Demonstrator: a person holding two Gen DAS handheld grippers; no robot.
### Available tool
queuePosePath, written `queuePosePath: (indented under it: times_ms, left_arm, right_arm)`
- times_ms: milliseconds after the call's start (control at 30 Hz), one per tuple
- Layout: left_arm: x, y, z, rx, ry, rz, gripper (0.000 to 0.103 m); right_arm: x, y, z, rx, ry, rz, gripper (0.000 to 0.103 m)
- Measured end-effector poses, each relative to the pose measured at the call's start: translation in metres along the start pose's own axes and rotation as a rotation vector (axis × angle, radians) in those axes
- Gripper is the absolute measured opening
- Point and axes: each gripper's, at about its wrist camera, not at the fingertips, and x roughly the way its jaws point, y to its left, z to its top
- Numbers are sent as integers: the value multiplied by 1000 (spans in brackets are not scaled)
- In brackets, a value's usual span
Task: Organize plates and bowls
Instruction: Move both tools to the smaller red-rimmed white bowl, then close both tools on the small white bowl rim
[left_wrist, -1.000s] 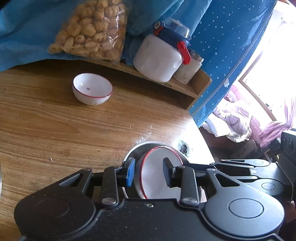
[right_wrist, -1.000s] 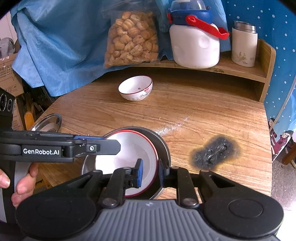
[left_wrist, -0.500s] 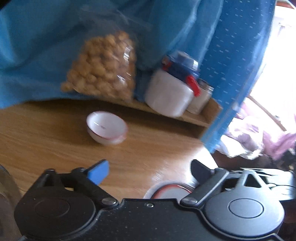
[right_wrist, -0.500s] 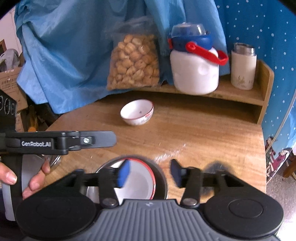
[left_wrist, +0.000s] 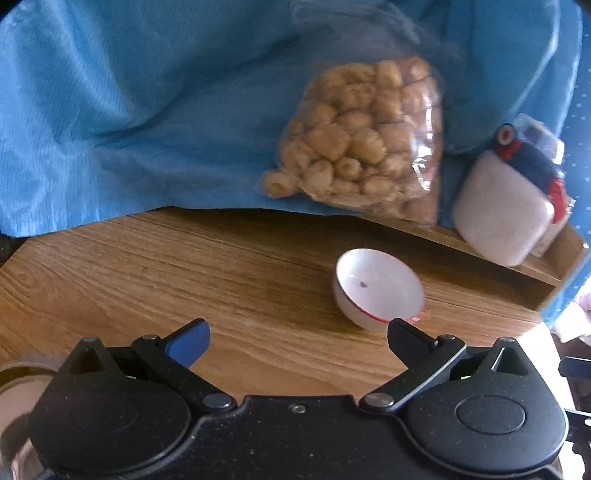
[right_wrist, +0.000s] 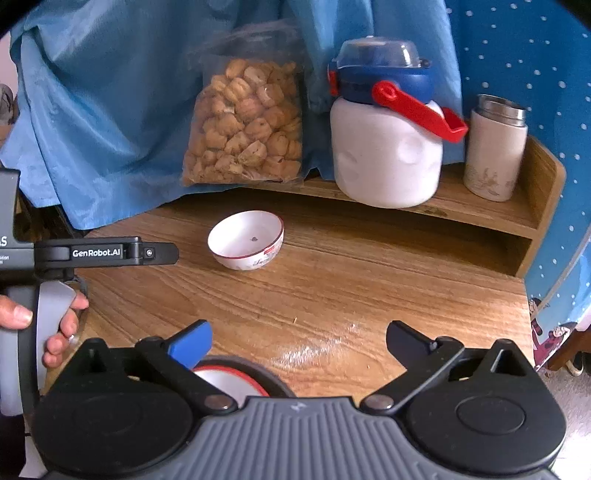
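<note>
At the far left of the right wrist view, a bare hand (right_wrist: 55, 332) gripped the grey handle of the left gripper (left_wrist: 297, 339), whose black "GenRobot.AI" arm reached out over the wooden worktop (right_wrist: 351, 288). Its fingers were spread wide and held nothing; in its own view the small white red-rimmed bowl (left_wrist: 378, 288) sat on the worktop just beyond the right fingertip (left_wrist: 404, 334), apart from it. In the right wrist view that same bowl (right_wrist: 246, 240) stood upright near the back of the worktop, in front of a clear bag of brown snacks (right_wrist: 245, 122) leaning against a blue cloth (right_wrist: 103, 110). Nearer the camera, a red-rimmed white dish (right_wrist: 229, 380) lay nested in a dark metal plate (right_wrist: 273, 378), mostly hidden behind the right gripper (right_wrist: 299, 339), whose fingers were likewise spread apart and empty, the blue-padded one just above the dish. To the right, a pale powdery smear (right_wrist: 314, 347) marked the wood. On the raised wooden shelf (right_wrist: 480, 210) stood a white jug with a blue lid and red handle (right_wrist: 388, 122), and beside it a cream flask (right_wrist: 495, 147).
</note>
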Motion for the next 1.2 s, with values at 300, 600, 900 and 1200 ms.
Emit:
queuePosePath:
  times_ms: [300,600,900,1200]
  left_arm:
    - [24,7,16,-68,-20,70,102]
    - [44,6,18,-96,-22,52,102]
    - [61,11,14,-153,40,30,100]
    - [58,4,8,-96,27,-12,80]
  right_arm:
    - [41,-6,35,41,17,5,103]
    - [73,4,62,-17,25,29,103]
    - [110,4,65,-12,66,68,89]
    - [121,9,67,-26,84,118,63]
